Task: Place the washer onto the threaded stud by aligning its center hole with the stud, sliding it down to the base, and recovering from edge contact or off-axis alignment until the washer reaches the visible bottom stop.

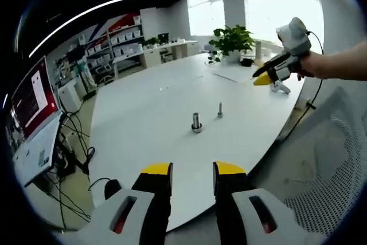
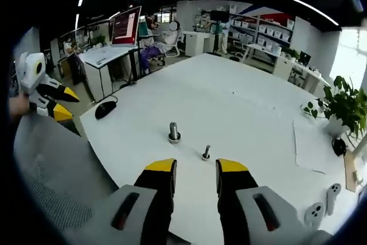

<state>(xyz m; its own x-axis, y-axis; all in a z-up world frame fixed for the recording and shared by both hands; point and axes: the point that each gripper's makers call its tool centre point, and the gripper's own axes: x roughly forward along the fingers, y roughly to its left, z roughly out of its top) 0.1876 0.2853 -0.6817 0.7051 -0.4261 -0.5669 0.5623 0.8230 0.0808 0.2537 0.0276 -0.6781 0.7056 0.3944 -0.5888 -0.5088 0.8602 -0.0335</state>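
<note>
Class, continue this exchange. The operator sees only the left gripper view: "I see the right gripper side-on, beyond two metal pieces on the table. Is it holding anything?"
Observer: No. In the right gripper view, the right gripper has its jaws apart with nothing between them.
Operator: Is either piece lined up with it?
Observer: The shorter metal piece sits just above the gap between the jaws. The taller metal piece stands up and to the left.
Operator: Anything else nearby?
Observer: Two white controllers lie near the table edge, right of the jaws.
</note>
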